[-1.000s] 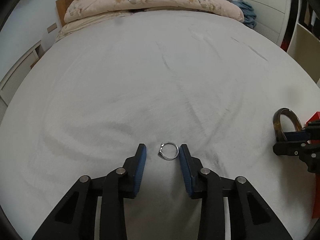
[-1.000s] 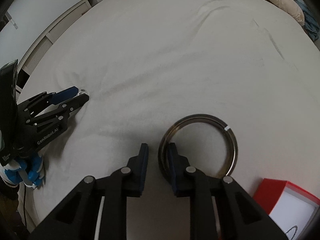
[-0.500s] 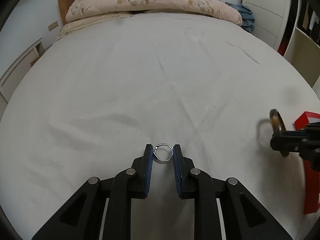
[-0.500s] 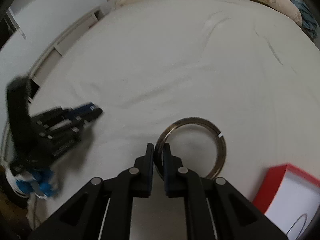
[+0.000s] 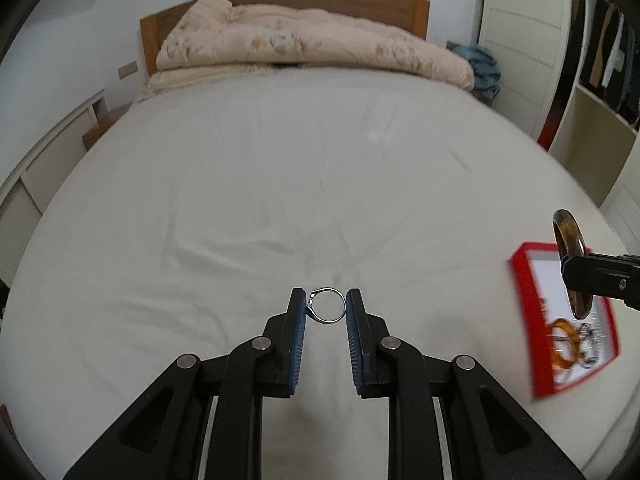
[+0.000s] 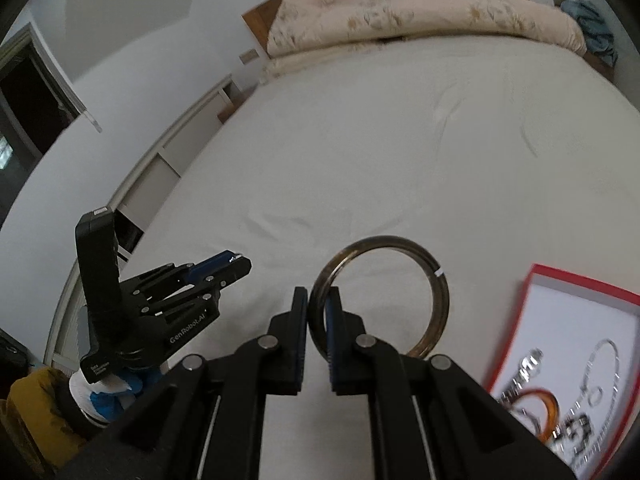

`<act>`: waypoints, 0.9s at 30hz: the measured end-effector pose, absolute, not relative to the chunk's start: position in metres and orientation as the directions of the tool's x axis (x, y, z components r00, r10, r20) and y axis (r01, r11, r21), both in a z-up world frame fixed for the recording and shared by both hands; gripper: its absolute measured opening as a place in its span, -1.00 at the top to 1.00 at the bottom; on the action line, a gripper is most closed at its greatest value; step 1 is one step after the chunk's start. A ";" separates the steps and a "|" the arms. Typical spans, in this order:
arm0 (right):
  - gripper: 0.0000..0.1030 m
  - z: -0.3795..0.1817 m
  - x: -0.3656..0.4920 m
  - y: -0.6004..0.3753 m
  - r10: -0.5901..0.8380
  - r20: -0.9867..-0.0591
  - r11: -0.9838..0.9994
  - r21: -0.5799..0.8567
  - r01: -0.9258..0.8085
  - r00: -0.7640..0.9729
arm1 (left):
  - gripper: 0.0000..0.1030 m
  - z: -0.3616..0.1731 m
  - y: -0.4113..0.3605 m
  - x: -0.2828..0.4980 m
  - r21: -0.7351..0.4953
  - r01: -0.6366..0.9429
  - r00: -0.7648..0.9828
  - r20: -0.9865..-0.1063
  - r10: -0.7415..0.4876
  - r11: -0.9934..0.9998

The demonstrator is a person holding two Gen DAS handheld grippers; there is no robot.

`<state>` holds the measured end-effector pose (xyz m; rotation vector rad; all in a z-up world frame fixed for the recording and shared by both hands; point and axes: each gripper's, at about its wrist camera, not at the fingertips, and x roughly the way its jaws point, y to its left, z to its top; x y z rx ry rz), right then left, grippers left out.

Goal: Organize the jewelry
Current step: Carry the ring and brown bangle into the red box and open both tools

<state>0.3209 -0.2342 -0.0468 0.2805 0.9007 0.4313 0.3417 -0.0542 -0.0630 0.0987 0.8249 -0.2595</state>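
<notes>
The bed (image 5: 280, 184) is bare white sheet across most of its width, with a rolled quilt (image 5: 312, 44) at the far headboard; I see no loose jewelry left lying on it in either view. At the near right edge sits the red box (image 6: 532, 280), its white floor already carrying an amber bangle (image 6: 540, 408), a thin hoop and some silver pieces too blurred to name, so part of the sorting looks done. My right claw (image 6: 318, 308) is pinched tight on the rim of a dark bangle (image 6: 438, 300), held up off the sheet, just left of the box. My left claw (image 5: 326, 308) is drawn in narrow around a small silver ring (image 5: 328, 305), both pads against its sides, also clear of the bed and well left of the box. What remains, I judge, is carrying these two over and dropping them in.
</notes>
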 end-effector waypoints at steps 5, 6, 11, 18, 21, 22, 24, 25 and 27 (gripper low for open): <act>0.85 -0.004 0.278 -0.258 0.441 -0.674 0.895 0.378 -0.236 0.593 | 0.62 -0.021 -0.060 0.302 -0.019 0.285 0.682 -0.699 -0.217 0.958; 0.85 0.003 0.271 -0.256 0.431 -0.671 0.900 0.370 -0.232 0.603 | 0.62 -0.014 -0.063 0.294 -0.021 0.290 0.688 -0.691 -0.223 0.957; 0.85 0.030 0.244 -0.262 0.396 -0.657 0.914 0.345 -0.212 0.642 | 0.62 0.014 -0.082 0.256 -0.031 0.318 0.703 -0.662 -0.258 0.948; 0.85 0.045 0.200 -0.320 0.340 -0.658 0.936 0.307 -0.173 0.672 | 0.62 0.037 -0.129 0.226 -0.047 0.380 0.700 -0.638 -0.321 0.924; 0.85 0.053 0.188 -0.348 0.317 -0.658 0.943 0.293 -0.156 0.683 | 0.62 0.037 -0.159 0.225 -0.055 0.412 0.685 -0.640 -0.349 0.909; 0.85 0.054 0.185 -0.355 0.314 -0.658 0.944 0.291 -0.153 0.685 | 0.62 0.036 -0.169 0.225 -0.056 0.423 0.678 -0.642 -0.357 0.904; 0.85 0.053 0.186 -0.369 0.303 -0.661 0.947 0.286 -0.143 0.687 | 0.62 0.031 -0.190 0.230 -0.058 0.443 0.663 -0.650 -0.371 0.894; 0.85 0.050 0.187 -0.376 0.299 -0.663 0.949 0.285 -0.138 0.686 | 0.62 0.026 -0.202 0.233 -0.061 0.455 0.652 -0.657 -0.378 0.889; 0.85 0.042 0.195 -0.389 0.293 -0.671 0.950 0.286 -0.126 0.681 | 0.62 0.016 -0.220 0.241 -0.066 0.467 0.633 -0.671 -0.385 0.882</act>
